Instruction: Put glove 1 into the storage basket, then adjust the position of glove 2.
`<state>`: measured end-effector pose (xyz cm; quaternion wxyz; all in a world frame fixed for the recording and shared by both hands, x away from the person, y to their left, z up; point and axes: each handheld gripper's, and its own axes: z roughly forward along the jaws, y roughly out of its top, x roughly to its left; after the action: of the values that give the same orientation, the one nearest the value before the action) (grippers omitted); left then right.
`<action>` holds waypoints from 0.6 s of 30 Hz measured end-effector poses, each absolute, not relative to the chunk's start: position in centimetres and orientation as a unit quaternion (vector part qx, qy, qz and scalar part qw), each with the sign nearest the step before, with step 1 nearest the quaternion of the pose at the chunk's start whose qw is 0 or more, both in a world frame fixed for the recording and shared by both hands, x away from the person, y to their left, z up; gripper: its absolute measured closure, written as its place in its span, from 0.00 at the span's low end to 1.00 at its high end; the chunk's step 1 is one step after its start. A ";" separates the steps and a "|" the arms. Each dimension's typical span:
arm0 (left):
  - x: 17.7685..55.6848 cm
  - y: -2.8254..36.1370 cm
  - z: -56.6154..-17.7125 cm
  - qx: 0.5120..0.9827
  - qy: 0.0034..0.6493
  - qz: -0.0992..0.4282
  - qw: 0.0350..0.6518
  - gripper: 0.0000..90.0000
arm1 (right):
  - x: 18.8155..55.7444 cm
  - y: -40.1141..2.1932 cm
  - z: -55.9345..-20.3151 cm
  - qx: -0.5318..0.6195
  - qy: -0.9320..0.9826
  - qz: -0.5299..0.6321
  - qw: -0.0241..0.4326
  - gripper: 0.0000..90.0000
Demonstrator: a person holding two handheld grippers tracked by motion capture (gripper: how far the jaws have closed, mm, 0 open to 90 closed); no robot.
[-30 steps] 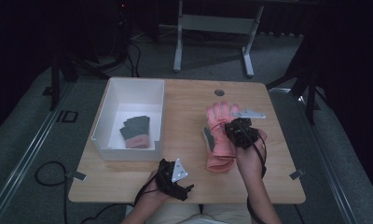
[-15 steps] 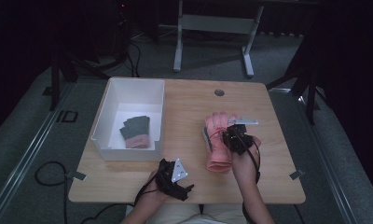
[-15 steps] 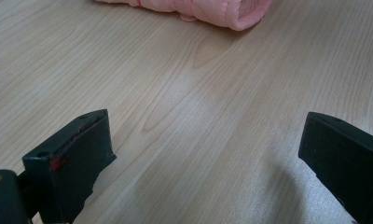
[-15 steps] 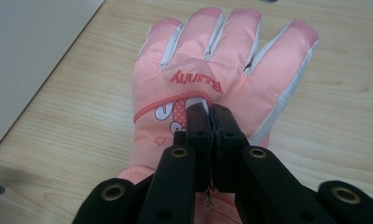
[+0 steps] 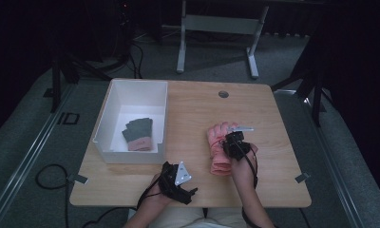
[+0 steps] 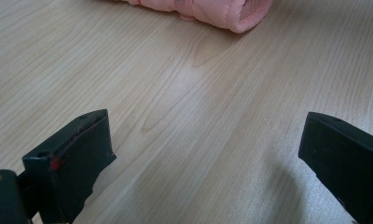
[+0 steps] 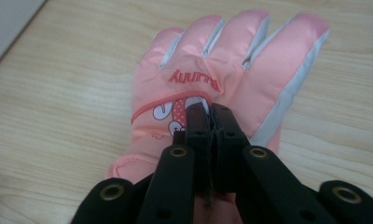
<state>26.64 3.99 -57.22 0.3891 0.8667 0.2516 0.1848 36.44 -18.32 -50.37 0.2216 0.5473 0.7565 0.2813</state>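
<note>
A pink padded glove (image 5: 218,154) with a "Bunny" print lies flat on the wooden table, right of centre, fingers pointing away from the person. My right gripper (image 5: 232,142) sits on its back, shut, with a fold of the glove (image 7: 231,70) pinched between the jaws of the right gripper (image 7: 211,112). My left gripper (image 5: 180,182) rests near the table's front edge. The left gripper (image 6: 205,140) stands open over bare wood, with the cuff of the pink glove (image 6: 212,9) farther ahead.
A white bin (image 5: 113,111) stands at the table's left and holds a dark grey glove (image 5: 138,134) with a pink cuff. A small round hole (image 5: 223,94) marks the table's far side. Metal stand legs and cables lie on the floor beyond.
My right gripper has come down toward the person with the pink glove, which was raised and now lies flat on the table. The left gripper has stayed put.
</note>
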 end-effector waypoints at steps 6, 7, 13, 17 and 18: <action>26.7 4.0 -57.2 0.867 0.251 0.183 0.391 0.03 | 36.3 -18.4 -49.8 0.535 0.758 0.301 0.221 0.85; 26.7 4.1 -57.1 0.867 0.249 0.183 0.391 0.03 | 36.2 -18.5 -49.5 0.531 0.758 0.310 0.218 0.80; 26.7 4.0 -57.0 0.866 0.247 0.183 0.395 0.03 | 35.5 -19.8 -47.6 0.507 0.763 0.340 0.213 0.66; 26.7 4.0 -56.8 0.866 0.243 0.180 0.398 0.03 | 35.3 -21.2 -46.9 0.492 0.769 0.355 0.203 0.40; 26.7 3.9 -56.8 0.867 0.243 0.178 0.398 0.03 | 35.3 -21.2 -46.9 0.492 0.769 0.355 0.203 0.40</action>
<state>26.68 3.92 -56.84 0.3975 0.8668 0.2425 0.1782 35.28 -21.18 -46.86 0.2027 0.4916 0.7691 0.3546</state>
